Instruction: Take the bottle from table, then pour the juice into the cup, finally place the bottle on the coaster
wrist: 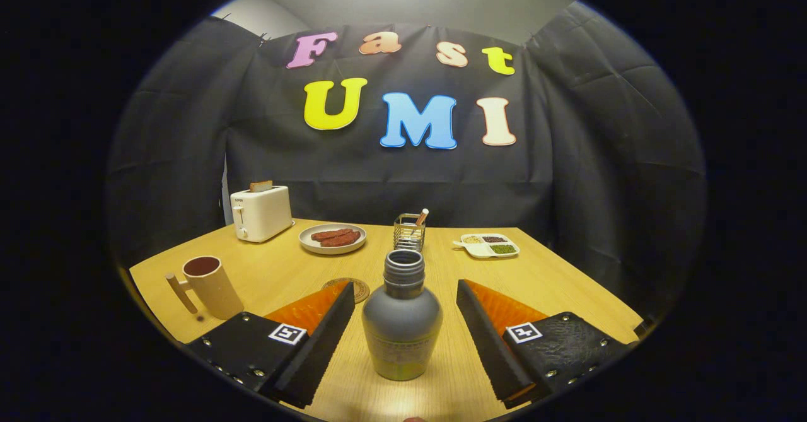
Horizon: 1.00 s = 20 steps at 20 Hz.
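A grey bottle (402,324) with an uncapped threaded neck stands upright on the wooden table (555,277), between my two fingers. My gripper (403,340) is open, with a gap on each side of the bottle, so neither finger touches it. A beige cup (211,286) with a wooden handle stands to the left, beyond the left finger; its inside looks dark. A round cork coaster (356,288) lies on the table just behind the left finger's tip, partly hidden by it.
At the back left stands a white toaster (260,212) with a slice in it. A plate of sausages (332,238), a wire holder (410,231) and a divided snack tray (487,245) line the far side of the table.
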Available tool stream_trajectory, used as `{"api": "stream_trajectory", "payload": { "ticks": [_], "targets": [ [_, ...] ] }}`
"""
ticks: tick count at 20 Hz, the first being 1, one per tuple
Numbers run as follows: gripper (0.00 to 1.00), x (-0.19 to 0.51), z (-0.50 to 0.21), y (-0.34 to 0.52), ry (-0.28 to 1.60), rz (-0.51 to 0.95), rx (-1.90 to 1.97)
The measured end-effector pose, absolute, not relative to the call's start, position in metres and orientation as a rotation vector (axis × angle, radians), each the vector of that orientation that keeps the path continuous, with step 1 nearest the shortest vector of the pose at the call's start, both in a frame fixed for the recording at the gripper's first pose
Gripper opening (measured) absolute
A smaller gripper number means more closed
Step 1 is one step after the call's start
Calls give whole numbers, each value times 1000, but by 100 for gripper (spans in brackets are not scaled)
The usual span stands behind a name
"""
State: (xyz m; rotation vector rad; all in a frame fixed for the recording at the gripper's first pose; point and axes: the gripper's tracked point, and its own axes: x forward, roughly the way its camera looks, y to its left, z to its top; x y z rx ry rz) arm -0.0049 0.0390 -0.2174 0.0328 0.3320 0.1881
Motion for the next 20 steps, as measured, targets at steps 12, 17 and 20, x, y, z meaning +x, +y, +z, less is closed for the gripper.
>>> {"api": "stream_trajectory", "payload": {
  "ticks": [12,17,20],
  "targets": [
    [100,-17,-270,44,469,186,39],
    [95,-24,-282,47,503,192,28],
    [90,-22,-283,46,509,191,26]
  ]
}}
